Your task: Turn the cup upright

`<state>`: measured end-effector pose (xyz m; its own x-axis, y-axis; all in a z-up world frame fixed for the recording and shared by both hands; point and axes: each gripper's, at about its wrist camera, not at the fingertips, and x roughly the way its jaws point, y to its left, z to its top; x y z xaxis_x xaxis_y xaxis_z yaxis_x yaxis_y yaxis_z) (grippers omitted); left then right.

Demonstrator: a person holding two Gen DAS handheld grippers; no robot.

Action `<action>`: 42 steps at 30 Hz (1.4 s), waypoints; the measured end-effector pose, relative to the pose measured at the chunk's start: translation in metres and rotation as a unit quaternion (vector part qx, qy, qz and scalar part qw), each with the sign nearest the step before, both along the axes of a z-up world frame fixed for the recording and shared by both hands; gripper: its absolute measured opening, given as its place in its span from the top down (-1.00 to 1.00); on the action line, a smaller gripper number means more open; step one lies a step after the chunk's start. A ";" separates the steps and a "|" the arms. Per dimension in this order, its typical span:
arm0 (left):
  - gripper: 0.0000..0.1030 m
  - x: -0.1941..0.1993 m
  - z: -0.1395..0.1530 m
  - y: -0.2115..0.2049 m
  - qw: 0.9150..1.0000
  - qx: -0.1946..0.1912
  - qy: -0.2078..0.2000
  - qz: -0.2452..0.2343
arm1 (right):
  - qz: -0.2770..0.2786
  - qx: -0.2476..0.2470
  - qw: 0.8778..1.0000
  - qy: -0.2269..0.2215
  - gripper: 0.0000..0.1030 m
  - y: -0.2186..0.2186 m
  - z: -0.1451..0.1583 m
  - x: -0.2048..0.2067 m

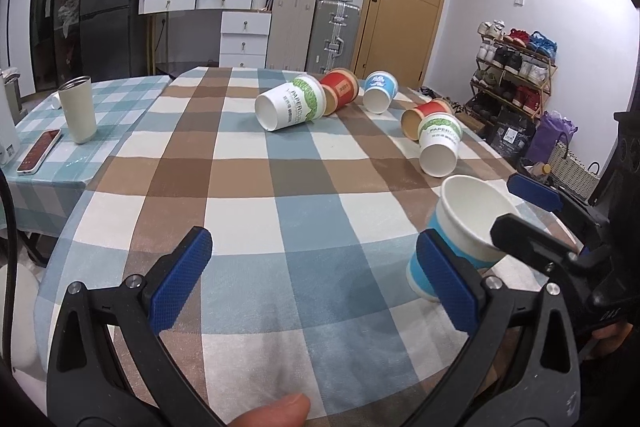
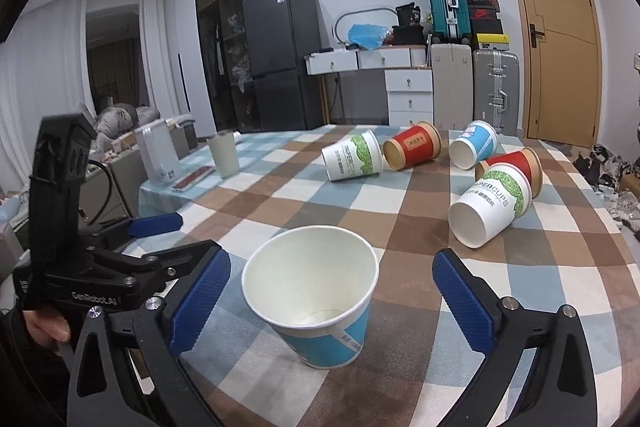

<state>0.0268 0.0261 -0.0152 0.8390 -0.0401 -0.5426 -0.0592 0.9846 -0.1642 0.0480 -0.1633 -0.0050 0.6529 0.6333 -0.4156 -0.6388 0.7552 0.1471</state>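
Observation:
A blue-and-white paper cup (image 2: 316, 299) stands upright on the checked tablecloth, between the open jaws of my right gripper (image 2: 332, 303), which does not touch it. In the left wrist view the same cup (image 1: 460, 239) is at the right, behind my left gripper's right finger. My left gripper (image 1: 316, 283) is open and empty over the cloth. Several cups lie on their sides further back: a green-print cup (image 2: 352, 157), a red cup (image 2: 414, 147), a blue cup (image 2: 474, 145), another red cup (image 2: 516, 165) and another green-print cup (image 2: 490, 205).
A steel tumbler (image 1: 78, 109), a phone (image 1: 40, 151) and a white appliance (image 2: 158, 157) sit on the adjoining blue-checked table at the left. The table's right edge (image 1: 520, 163) drops off near a shoe rack (image 1: 516, 67). Suitcases and drawers stand behind.

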 end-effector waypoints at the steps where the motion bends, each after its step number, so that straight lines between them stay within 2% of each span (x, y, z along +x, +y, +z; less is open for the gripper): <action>1: -0.98 -0.002 0.002 -0.002 1.000 0.002 -0.007 -0.003 | 0.001 0.004 1.000 -0.004 -1.00 -0.003 0.002 -0.002; 7: -0.98 -0.013 0.011 -0.017 0.999 0.025 -0.036 -0.024 | -0.004 0.007 1.000 -0.021 -1.00 -0.019 0.004 -0.010; 20: -0.98 -0.030 0.014 -0.048 0.995 0.044 -0.052 -0.075 | -0.017 0.010 0.999 -0.039 -1.00 -0.046 -0.005 -0.019; 29: -0.98 -0.033 0.014 -0.056 0.993 0.057 -0.060 -0.084 | -0.009 0.022 0.998 -0.052 -1.00 -0.051 -0.003 -0.022; 42: -0.98 -0.034 0.015 -0.052 0.993 0.054 -0.062 -0.082 | -0.009 0.025 0.998 -0.053 -1.00 -0.052 -0.002 -0.022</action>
